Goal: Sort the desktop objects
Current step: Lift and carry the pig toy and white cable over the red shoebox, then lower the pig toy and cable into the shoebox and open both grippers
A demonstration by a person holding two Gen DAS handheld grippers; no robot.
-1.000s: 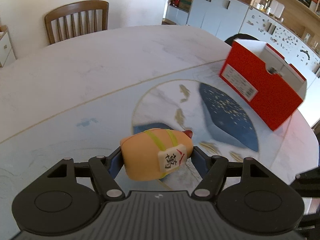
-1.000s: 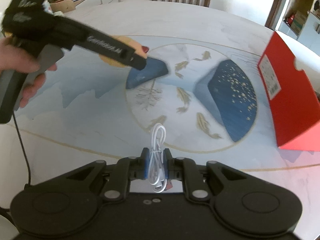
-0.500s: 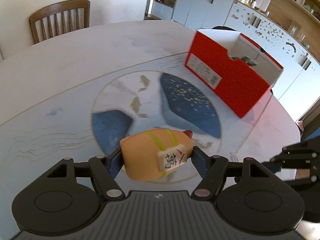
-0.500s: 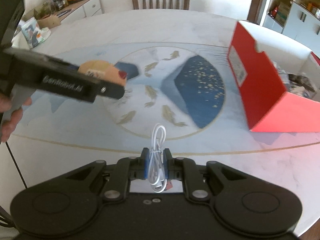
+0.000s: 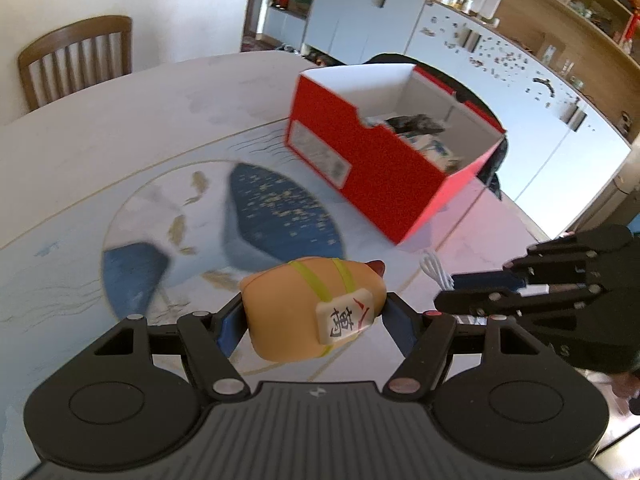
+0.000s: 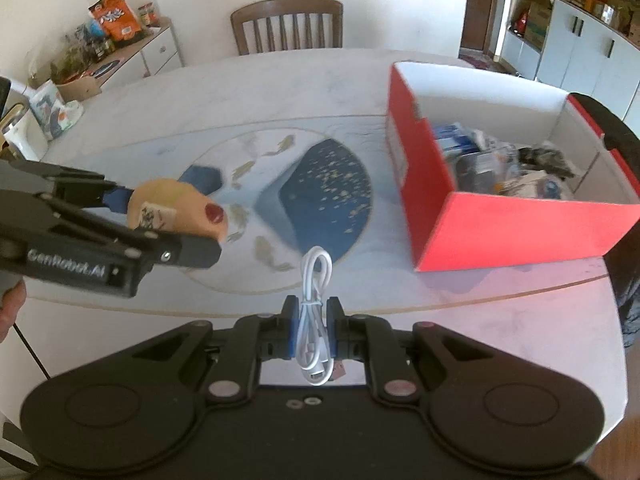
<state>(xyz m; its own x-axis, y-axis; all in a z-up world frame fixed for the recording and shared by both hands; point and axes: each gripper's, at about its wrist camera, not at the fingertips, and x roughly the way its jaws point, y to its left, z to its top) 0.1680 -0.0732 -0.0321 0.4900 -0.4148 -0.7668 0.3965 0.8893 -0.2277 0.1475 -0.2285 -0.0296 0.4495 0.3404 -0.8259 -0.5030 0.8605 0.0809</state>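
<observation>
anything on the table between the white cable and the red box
Nothing: in the right wrist view, only bare patterned tabletop lies between the coiled white cable and the red cardboard box.

Home dining room: wooden chair, cabinets, snack-laden sideboard.

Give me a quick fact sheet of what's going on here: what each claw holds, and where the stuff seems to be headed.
left gripper: shut on orange squishy toy with a mahjong-tile tag, held above the table
right gripper: shut on bundled white cable
red box: open-topped, on the table, already holds assorted small items
likely destination: red box, a guess
surroundings: wooden chair behind table
</observation>
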